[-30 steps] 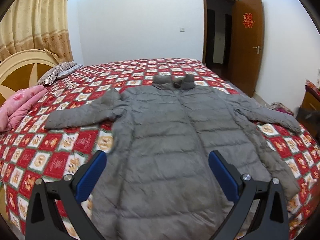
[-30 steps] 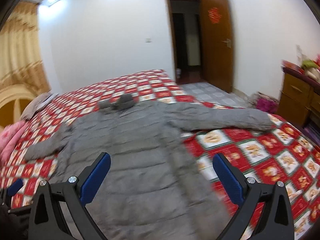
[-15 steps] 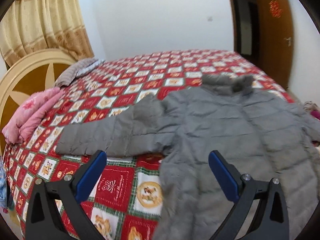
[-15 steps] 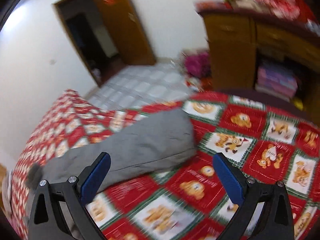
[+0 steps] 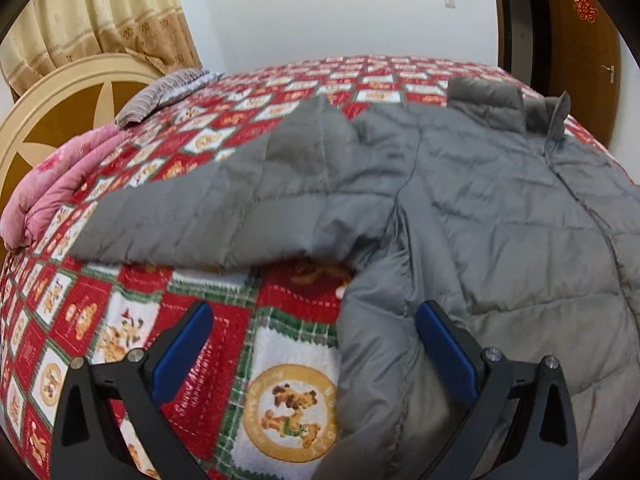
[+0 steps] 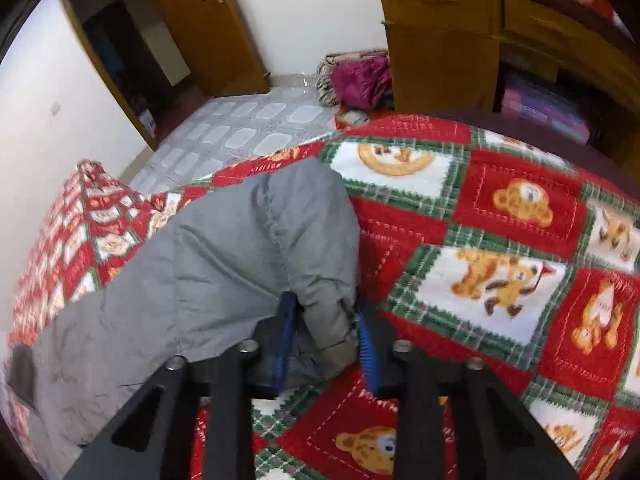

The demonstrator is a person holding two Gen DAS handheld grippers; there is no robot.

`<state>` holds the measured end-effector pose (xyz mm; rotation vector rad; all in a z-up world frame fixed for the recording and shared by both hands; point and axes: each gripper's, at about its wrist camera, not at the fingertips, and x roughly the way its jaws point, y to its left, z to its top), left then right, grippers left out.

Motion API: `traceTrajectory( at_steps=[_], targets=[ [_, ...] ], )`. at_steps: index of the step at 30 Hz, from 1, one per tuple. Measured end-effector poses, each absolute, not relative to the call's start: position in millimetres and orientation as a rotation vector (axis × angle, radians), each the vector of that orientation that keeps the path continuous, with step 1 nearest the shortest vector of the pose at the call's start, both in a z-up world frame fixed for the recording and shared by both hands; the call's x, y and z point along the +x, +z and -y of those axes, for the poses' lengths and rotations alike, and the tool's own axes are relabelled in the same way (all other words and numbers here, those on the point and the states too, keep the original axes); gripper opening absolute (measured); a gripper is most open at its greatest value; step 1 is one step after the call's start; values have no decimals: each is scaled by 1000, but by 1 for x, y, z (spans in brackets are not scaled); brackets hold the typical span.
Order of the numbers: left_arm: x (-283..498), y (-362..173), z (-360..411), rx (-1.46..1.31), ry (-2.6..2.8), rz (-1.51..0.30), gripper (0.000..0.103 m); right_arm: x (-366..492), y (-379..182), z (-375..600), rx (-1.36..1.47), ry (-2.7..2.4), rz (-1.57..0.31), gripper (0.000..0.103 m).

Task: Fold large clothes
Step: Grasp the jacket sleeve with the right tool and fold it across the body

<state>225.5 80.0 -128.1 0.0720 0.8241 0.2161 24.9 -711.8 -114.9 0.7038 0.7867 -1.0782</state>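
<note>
A grey puffer jacket [image 5: 460, 200] lies spread flat on the bed's red quilt [image 5: 132, 320]. The left claw [image 5: 312, 348] hovers wide open above the jacket's side edge, while the right claw [image 6: 326, 332] grips the sleeve cuff [image 6: 320, 280] near the bed's edge.

You have a red patchwork bedspread [image 5: 132, 320] underfoot of everything, a pink quilt [image 5: 48, 188] at nine o'clock, a striped pillow [image 5: 160, 94] at ten, curtains [image 5: 100, 16] above; the wooden cabinet [image 6: 444, 40] sits at one o'clock.

Jacket [image 5: 480, 200] spread on bedspread [image 5: 132, 320]; pillow [image 5: 160, 92] behind, folded quilt [image 5: 52, 184] left
</note>
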Motion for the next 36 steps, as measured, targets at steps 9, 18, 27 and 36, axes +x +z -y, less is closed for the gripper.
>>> traceTrajectory(
  at_steps=[9,18,27,36],
  targets=[
    [216,-127,-92,-42,198,-799,103,83,5,592,207,-715,-695,10],
    [216,-138,-130,-311,122,-819,103,156,33,365,-8,-257,-718,10],
    [214,-138,-134,-355,113,-779,103,207,-55,213,-2,-4,-832,10],
    [210,-138,-140,-376,103,-757,103,247,-118,137,95,175,-929,10]
  ],
)
